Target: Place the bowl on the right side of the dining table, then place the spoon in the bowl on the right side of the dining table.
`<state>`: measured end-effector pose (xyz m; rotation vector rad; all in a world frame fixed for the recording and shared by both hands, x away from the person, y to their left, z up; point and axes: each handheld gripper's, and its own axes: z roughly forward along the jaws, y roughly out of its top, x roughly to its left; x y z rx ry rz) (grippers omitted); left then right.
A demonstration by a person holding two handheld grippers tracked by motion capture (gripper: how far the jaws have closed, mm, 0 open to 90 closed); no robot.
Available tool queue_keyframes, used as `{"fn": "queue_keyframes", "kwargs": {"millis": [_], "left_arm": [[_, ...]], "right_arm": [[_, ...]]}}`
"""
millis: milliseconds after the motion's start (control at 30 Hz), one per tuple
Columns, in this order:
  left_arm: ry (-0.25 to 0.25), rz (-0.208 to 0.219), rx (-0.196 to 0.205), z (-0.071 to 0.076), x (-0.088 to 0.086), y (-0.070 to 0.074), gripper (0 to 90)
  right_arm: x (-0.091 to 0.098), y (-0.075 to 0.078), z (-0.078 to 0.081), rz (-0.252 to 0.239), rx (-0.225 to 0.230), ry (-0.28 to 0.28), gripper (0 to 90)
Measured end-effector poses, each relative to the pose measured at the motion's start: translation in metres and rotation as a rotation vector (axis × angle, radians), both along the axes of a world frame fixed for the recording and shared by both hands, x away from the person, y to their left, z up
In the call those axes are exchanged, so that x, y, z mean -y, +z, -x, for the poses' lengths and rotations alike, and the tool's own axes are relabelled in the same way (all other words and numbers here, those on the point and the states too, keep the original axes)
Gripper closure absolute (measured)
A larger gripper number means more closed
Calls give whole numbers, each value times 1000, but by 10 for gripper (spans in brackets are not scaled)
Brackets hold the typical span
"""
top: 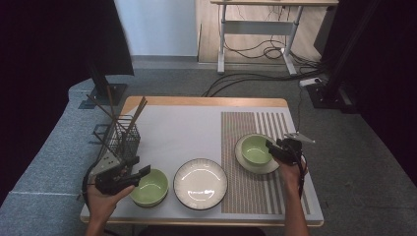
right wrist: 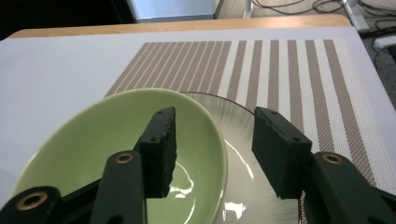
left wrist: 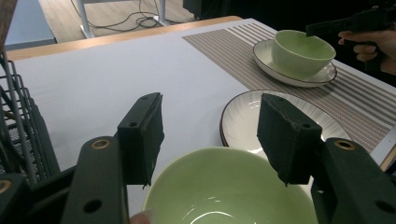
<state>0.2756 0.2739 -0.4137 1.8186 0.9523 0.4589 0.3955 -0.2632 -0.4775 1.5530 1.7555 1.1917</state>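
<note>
Right gripper (top: 273,147) at the right side of the table (top: 187,128), jaws apart and straddling the near rim of a green bowl (top: 255,149): one jaw inside the bowl, the other outside over the white plate (top: 268,168) under it, neither pad pressing on the rim. Bowl upright on that plate, plate on the striped placemat (top: 255,191). Left gripper (top: 140,173) at the front left corner, jaws wide apart, hovering at the near rim of a second green bowl (top: 151,189) standing directly on the table; not clamped on anything. Just right of that bowl, a ribbed white plate with a dark rim (top: 200,183), bare, beside the placemat's edge. Behind the left hand (top: 101,204), a black wire basket (top: 123,140) holding chopsticks (top: 135,114), at the table's left edge.
</note>
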Motion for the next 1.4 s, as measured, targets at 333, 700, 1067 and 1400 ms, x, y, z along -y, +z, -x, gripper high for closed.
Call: {"fn": "queue_keyframes", "kwargs": {"millis": [333,700,1067,1400], "left_arm": [[13,11,8,0,-6,2,410],[17,8,-8,-3,-7,-1,409],[42,23,2,-2,-16,1,410],[89,50,6,-2,-36,4,410]], "right_arm": [[-11,11,6,-15,46,92,442],[-27,22,12,-17,79,174,439],[-38,22,11,-12,66,209,439],[-45,21,12,1,56,217,435]]}}
